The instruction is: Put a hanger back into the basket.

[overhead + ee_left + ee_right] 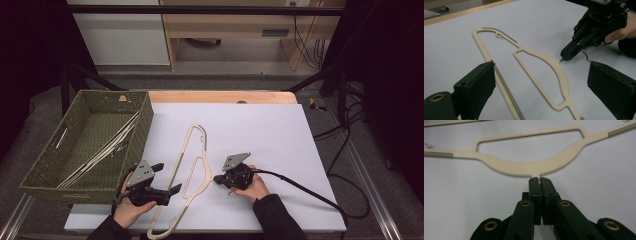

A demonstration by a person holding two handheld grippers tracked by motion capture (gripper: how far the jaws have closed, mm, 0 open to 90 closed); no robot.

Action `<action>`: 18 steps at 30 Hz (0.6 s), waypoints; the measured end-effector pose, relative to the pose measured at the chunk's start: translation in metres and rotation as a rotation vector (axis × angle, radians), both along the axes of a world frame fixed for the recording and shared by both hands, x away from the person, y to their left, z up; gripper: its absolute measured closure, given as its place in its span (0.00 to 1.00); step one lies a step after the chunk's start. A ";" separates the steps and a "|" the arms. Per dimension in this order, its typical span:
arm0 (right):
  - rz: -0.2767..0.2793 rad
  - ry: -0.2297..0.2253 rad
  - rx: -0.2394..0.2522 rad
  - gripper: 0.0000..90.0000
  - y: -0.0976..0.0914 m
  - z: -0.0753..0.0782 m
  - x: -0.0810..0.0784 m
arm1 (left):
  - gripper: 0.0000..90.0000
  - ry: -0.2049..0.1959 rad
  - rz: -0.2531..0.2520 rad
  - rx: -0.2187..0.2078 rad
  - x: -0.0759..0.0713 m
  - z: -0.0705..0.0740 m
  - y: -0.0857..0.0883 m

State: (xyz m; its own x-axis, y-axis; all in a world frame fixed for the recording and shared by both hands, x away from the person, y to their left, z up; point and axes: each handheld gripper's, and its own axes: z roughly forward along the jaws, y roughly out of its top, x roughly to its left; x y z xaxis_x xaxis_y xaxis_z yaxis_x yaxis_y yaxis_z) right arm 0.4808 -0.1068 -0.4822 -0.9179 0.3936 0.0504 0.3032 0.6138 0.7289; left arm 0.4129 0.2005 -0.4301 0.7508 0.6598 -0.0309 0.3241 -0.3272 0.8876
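**Right gripper pinches the hanger's hook stem**

A green woven basket stands at the left edge of the white table. Inside it lie several cream hangers, stacked slantwise from the near left corner to the far right wall; how many there are is hard to make out, since they overlap.

On the table, just right of the basket, a cream hanger lies flat, its long bar running from near the table's middle toward the near edge. Its lower end is cut off by the bottom of the high view. The metal hook is mostly hidden behind the right gripper; in the left gripper view only a thin curl of wire shows on the table behind that gripper's tip.

The right gripper lies low on the table, held in a hand, its jaws clenched together on the short stem where the hook leaves the hanger's curved shoulder. In the right gripper view the pads meet right at the cream edge, with the stem between them.

The left gripper has its jaws spread wide and grasps nothing. In the left gripper view the hanger's ridged bar runs just beside the left-hand jaw, and the curved shoulder lies between the two jaws without touching either.
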 end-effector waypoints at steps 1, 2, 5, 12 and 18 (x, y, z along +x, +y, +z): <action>0.001 0.000 0.000 0.99 0.000 0.000 0.000 | 0.09 0.001 -0.001 0.002 0.000 0.000 0.000; 0.005 -0.004 0.002 0.99 0.000 0.000 0.000 | 0.09 0.003 -0.002 0.002 0.000 0.000 -0.001; 0.014 -0.008 -0.003 0.99 -0.001 0.001 0.000 | 0.09 0.006 -0.005 0.004 0.000 -0.001 -0.002; 0.006 0.004 0.018 0.99 -0.002 0.009 -0.003 | 0.09 0.022 -0.021 0.026 0.000 0.002 -0.012; 0.034 0.002 0.007 0.99 0.000 0.019 -0.006 | 0.11 0.055 -0.051 0.081 0.005 0.003 -0.034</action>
